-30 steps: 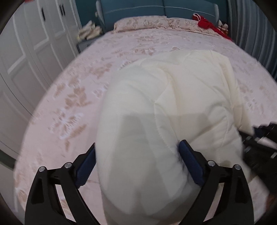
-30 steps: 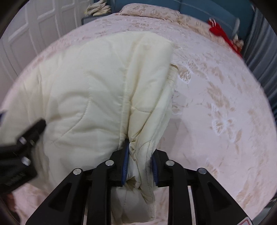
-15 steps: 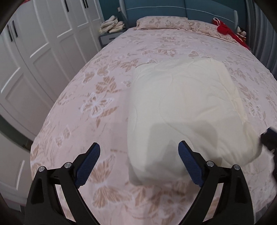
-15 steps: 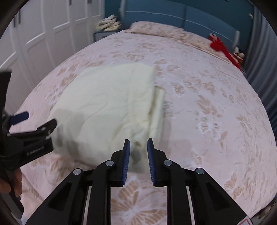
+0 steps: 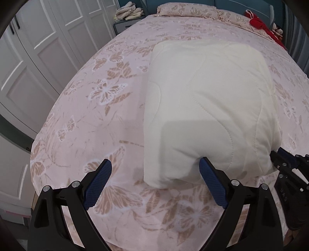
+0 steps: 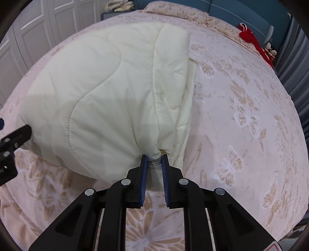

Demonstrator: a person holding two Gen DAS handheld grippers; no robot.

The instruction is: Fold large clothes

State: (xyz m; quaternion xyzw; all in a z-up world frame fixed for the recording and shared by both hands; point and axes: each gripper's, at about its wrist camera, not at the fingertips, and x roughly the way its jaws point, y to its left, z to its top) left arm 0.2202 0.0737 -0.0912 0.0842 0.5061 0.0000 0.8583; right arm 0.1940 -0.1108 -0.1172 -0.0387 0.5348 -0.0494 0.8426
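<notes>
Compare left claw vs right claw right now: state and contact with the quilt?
Left claw is wide open; right claw is nearly closed.
Left claw grips nothing, with the quilt corner only lying between its pads; right claw pinches a bunched quilt edge.
Left claw sits at the quilt's near-left corner; right claw is at the layered right-hand edge.
Both have black frames, blue pads, and hover over the floral bed.

A home bedroom: a bed (image 5: 100, 108) with butterfly-print cover, pillows (image 5: 185, 8), white wardrobe doors (image 5: 48, 38) and a nightstand (image 5: 125, 24)
</notes>
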